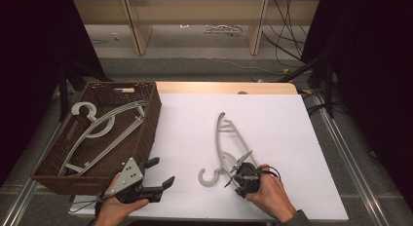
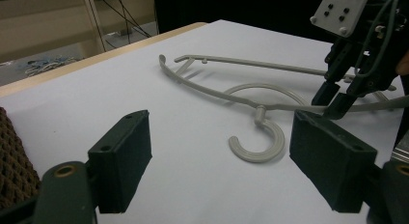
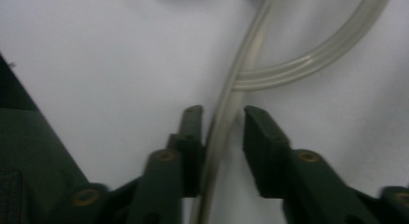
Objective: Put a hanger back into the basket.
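Two tools are working low in the frame: the right tool is straddling the grey hanger loosely; the left tool is hovering spread over the white surface.

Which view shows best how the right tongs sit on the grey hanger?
The right gripper view: the hanger bar runs between the right tongs, a gap beside one pad. High view shows it small; left gripper view from the side.

A pale grey plastic clothes hanger lies flat on the white table top — its open hook toward the near edge, its long arms stretching away toward the far side.
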`<state>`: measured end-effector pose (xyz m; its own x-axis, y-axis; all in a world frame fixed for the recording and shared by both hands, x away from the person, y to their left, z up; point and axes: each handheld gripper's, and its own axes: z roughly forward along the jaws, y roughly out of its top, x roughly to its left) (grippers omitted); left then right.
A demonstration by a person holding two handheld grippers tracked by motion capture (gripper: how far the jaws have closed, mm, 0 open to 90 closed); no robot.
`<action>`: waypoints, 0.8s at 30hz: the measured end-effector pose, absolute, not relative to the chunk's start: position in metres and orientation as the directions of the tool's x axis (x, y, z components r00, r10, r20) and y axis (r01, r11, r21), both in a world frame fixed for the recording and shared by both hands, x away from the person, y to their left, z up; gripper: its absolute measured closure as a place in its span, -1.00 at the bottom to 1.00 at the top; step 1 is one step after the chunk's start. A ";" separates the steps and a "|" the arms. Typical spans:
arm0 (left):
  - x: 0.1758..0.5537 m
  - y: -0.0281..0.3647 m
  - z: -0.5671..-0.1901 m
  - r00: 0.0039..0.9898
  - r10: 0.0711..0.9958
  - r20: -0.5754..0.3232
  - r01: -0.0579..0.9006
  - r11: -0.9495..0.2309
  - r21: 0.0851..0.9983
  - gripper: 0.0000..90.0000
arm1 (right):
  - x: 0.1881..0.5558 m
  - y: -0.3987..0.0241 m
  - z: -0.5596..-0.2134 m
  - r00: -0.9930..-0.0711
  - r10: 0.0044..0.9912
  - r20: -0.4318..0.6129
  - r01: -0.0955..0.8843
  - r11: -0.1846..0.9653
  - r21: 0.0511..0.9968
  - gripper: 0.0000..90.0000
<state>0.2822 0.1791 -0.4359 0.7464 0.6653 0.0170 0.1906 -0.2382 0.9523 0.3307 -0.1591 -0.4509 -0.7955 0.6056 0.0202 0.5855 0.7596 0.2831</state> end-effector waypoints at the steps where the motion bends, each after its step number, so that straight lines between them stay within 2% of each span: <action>1: 0.282 0.179 -0.436 0.746 0.665 0.015 0.192 -0.237 0.952 -0.50 | 0.332 -0.160 -0.452 -0.786 0.619 0.015 0.597 0.752 0.280 0.34; 2: 0.282 0.179 -0.435 0.747 0.665 0.015 0.191 -0.236 0.953 -0.50 | 0.334 -0.161 -0.453 -0.778 0.628 0.022 0.607 0.742 0.284 0.30; 5: 0.282 0.179 -0.436 0.748 0.663 0.016 0.190 -0.237 0.953 -0.50 | 0.336 -0.165 -0.457 -0.801 0.596 0.063 0.584 0.753 0.302 0.37; 10: 0.282 0.179 -0.435 0.748 0.663 0.013 0.192 -0.235 0.953 -0.50 | 0.338 -0.171 -0.454 -0.759 0.647 0.074 0.629 0.699 0.340 0.07; 13: 0.282 0.179 -0.436 0.752 0.660 0.007 0.190 -0.227 0.955 -0.50 | 0.332 -0.178 -0.448 -0.711 0.700 0.063 0.670 0.649 0.361 -0.02; 19: 0.281 0.182 -0.435 0.743 0.669 0.009 0.191 -0.226 0.955 -0.50 | 0.313 -0.191 -0.436 -0.659 0.752 -0.002 0.686 0.603 0.407 -0.13; 24: 0.281 0.181 -0.435 0.745 0.666 0.015 0.189 -0.233 0.954 -0.49 | 0.310 -0.208 -0.435 -0.627 0.778 -0.033 0.708 0.588 0.392 -0.20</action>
<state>0.2813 0.1815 -0.4351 0.7454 0.6664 0.0154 0.1887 -0.2330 0.9540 0.3100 -0.2078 -0.4346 -0.6275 0.7779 -0.0334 0.7077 0.5877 0.3922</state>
